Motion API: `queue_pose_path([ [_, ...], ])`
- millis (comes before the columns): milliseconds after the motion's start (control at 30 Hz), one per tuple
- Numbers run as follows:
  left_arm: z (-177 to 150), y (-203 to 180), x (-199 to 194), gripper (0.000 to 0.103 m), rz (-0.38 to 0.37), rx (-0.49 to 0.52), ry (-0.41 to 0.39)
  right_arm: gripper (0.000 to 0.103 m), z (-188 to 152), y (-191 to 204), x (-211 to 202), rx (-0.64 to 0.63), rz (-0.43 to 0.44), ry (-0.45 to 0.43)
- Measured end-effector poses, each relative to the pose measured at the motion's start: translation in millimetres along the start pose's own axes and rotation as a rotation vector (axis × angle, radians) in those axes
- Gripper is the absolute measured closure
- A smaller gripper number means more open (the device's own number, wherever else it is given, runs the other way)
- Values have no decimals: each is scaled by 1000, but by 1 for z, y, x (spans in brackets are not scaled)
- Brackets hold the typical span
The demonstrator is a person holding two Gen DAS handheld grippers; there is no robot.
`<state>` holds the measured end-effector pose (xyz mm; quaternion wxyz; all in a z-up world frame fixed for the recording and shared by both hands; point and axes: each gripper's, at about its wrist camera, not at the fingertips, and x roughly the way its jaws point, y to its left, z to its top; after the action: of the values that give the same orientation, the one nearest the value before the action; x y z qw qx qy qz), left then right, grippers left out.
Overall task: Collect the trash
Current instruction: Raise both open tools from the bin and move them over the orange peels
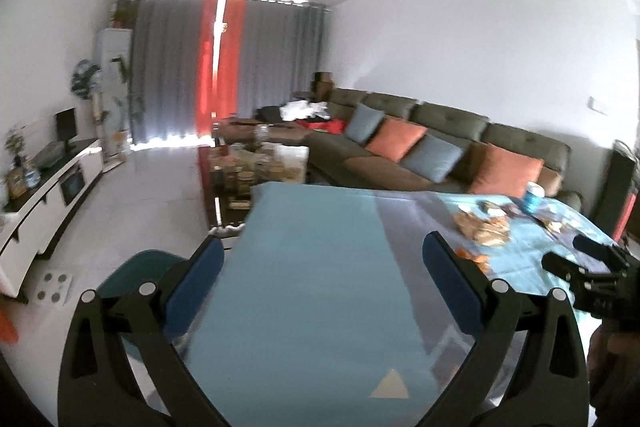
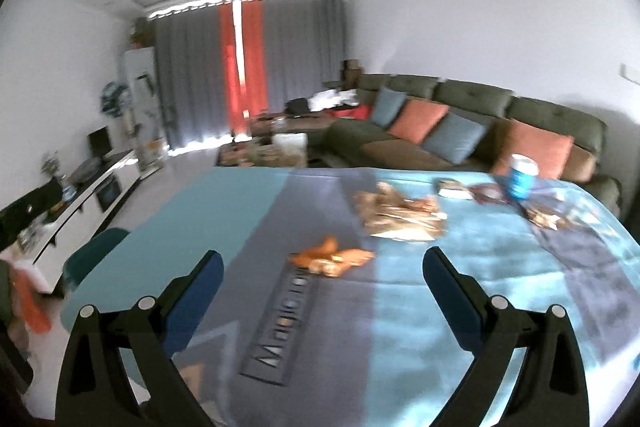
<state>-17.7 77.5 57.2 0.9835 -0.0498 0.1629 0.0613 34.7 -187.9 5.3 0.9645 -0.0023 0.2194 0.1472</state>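
**Both grippers wide apart above the table, trash untouched**

The right gripper (image 2: pixel 323 269) hangs over a table (image 2: pixel 420 307) covered in a blue and grey cloth, its blue-padded fingers spread wide with nothing between them. Just beyond its fingertips lie orange peel scraps (image 2: pixel 330 257) on the grey band of the cloth. Farther off sits a crumpled golden-brown wrapper (image 2: pixel 400 213), and at the far right a blue and white cup (image 2: pixel 522 177) stands upright among smaller dark wrappers (image 2: pixel 486 193).

The left gripper (image 1: pixel 323 259) is over the table's near left part, fingers likewise spread and empty, above bare cloth. From its view the trash lies well to the right. A teal chair (image 2: pixel 94 255) stands at the table's left edge. Beyond the table is a dark sofa (image 2: pixel 472 119) with orange and blue cushions.
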Motion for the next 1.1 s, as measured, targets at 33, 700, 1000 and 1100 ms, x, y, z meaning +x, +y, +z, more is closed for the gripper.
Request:
queue_pose_path([
  [33, 1, -5, 6, 5, -18, 7, 1, 7, -1, -8, -2, 13, -18, -3],
  [700, -10, -68, 133, 5, -119, 112, 175, 20, -8, -14, 87, -2, -20, 215],
  [1000, -17, -75, 184, 5, -159, 121, 250, 42, -10, -6, 130, -14, -13, 316],
  [1100, -21, -78, 190, 5, -175, 127, 267, 52, -12, -6, 136, -10, -9, 335],
])
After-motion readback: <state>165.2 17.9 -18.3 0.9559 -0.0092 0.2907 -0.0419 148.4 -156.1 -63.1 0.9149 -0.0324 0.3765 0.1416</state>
